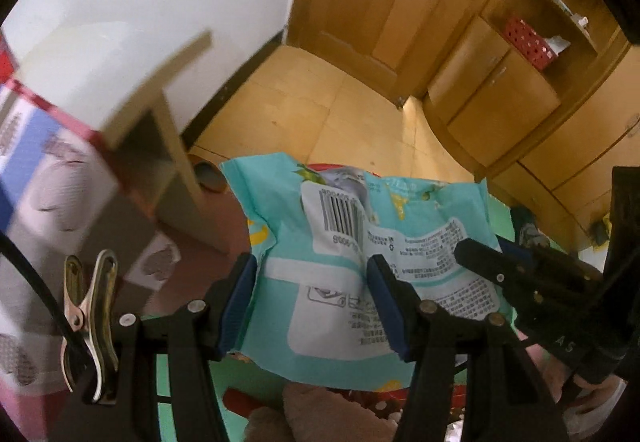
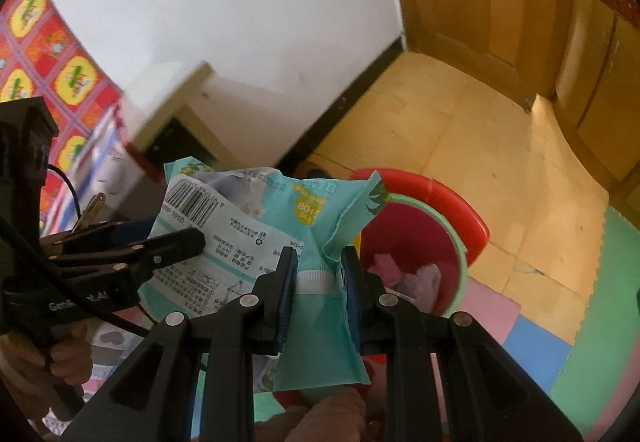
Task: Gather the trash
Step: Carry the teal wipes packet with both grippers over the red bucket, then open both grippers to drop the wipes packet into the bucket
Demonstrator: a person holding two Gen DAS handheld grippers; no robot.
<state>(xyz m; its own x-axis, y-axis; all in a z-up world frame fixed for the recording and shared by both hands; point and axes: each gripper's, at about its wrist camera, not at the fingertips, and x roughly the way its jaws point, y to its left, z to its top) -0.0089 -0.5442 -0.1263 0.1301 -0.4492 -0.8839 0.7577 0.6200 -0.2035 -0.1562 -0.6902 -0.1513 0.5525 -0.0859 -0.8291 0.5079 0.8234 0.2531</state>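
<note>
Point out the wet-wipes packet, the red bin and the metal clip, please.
wet-wipes packet [image 1: 344, 218]: left wrist view, barcode label.
red bin [image 2: 424, 186]: right wrist view, far rim.
metal clip [image 1: 94, 318]: left wrist view, its pivot.

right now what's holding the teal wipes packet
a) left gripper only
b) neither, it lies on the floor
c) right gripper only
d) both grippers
d: the teal wipes packet sits clamped between the pads of the left gripper and, at its folded edge, the right gripper, held above the red bin.

Motion-blurred side table [image 1: 160, 82]; red bin [image 2: 420, 242] largely behind wipes packet [image 2: 248, 218].
</note>
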